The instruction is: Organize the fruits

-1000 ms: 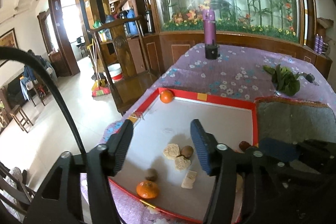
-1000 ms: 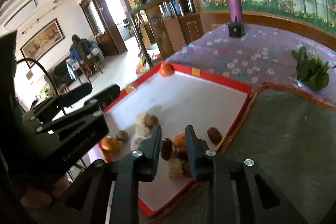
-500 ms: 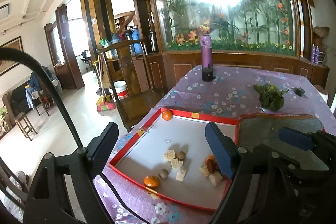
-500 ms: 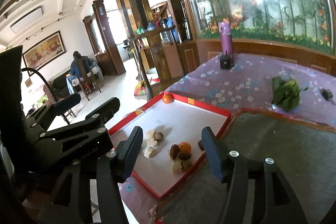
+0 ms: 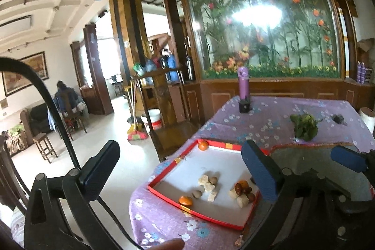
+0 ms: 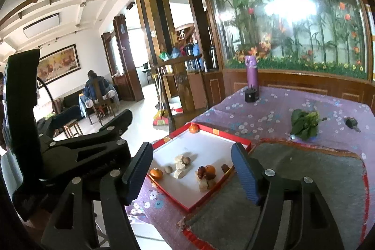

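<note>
Left gripper (image 5: 181, 176): jaws opening, spread very wide, nothing between the pads; held above the near-left corner of the table.

Right gripper (image 6: 193, 170): jaws opening, moderately wide, nothing gripped; the tray shows through the gap, well below and beyond the pads.

Tray (image 6: 204, 144): red rim, white floor; lies on the purple flowered tablecloth (image 6: 269, 114) at the table's left edge, touching a grey mat (image 6: 304, 175) at its 3 o'clock side.

Fruit and pieces, all inside the tray:
- One orange (image 6: 194, 128) alone in the far corner, 12 o'clock.
- One orange (image 6: 156, 173) against the near-left rim, 8 o'clock; a small brown round fruit (image 6: 168, 169) just beside it.
- Middle cluster: pale beige chunks (image 6: 180, 162) with a brown round fruit (image 6: 186, 159) touching them.
- Right cluster, 4 o'clock: an orange (image 6: 210, 169), dark red-brown dates (image 6: 201, 172) and pale chunks, all touching; one more date (image 6: 225, 168) sits near the right rim.

Other items on the cloth:
- Purple flask (image 6: 251, 73) upright at the far end, a small black object (image 6: 250, 95) at its foot.
- Bunch of green leaves (image 6: 304, 124) beyond the mat, 1 o'clock from the tray.
- Small dark object (image 6: 350, 122) further right; too small to identify.

Background: a person (image 6: 95, 86) seated on a chair at 9 o'clock, back to the camera.
</note>
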The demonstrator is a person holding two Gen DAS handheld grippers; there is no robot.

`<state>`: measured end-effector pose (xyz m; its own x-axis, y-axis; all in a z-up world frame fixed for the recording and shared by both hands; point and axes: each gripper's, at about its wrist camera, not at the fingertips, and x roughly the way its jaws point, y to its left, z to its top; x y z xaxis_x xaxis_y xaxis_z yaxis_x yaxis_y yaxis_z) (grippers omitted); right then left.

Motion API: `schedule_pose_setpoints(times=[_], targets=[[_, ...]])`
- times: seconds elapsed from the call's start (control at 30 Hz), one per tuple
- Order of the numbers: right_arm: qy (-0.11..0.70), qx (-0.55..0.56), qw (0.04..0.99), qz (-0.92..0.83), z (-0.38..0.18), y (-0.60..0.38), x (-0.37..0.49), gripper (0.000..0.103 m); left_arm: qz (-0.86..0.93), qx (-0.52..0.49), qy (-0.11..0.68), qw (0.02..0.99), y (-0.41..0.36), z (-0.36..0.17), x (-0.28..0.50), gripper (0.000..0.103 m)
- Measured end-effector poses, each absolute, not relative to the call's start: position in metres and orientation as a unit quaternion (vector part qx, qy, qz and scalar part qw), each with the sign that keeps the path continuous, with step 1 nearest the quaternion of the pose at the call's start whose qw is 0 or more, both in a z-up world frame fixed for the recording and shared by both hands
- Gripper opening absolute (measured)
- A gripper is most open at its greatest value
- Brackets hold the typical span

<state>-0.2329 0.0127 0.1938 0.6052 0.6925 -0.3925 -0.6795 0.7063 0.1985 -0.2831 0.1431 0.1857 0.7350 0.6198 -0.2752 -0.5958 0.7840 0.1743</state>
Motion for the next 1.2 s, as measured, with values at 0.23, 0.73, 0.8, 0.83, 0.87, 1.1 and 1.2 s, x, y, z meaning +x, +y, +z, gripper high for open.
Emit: schedule_pose_setpoints(times=[0.23, 0.73, 0.8, 0.83, 0.87, 1.1, 1.2], targets=[[0.202, 0.009, 0.901, 0.383, 0.202, 0.004, -0.247, 0.073, 0.324, 0.048, 0.15, 0.933, 0.132, 0.196, -0.295, 0.103], [0.177, -0.006, 0.907, 0.382, 0.205, 0.005, -0.259, 0.074, 0.322, 0.036, 0.148, 0.935, 0.135, 0.2, -0.304, 0.103], [0.176, -0.009, 0.907, 0.382, 0.204, 0.006, -0.26, 0.074, 0.322, 0.033, 0.15, 0.934, 0.136, 0.2, -0.305, 0.103], [0.176, -0.009, 0.907, 0.382, 0.204, 0.006, -0.259, 0.074, 0.322, 0.034, 0.15, 0.934, 0.136, 0.2, -0.305, 0.103], [0.176, -0.009, 0.907, 0.382, 0.204, 0.007, -0.26, 0.074, 0.323, 0.034, 0.151, 0.934, 0.136, 0.199, -0.305, 0.103], [0.177, -0.011, 0.906, 0.383, 0.205, 0.009, -0.26, 0.074, 0.325, 0.036, 0.152, 0.933, 0.135, 0.197, -0.303, 0.103], [0.177, -0.011, 0.906, 0.383, 0.205, 0.009, -0.26, 0.074, 0.325, 0.035, 0.153, 0.933, 0.135, 0.197, -0.303, 0.103]])
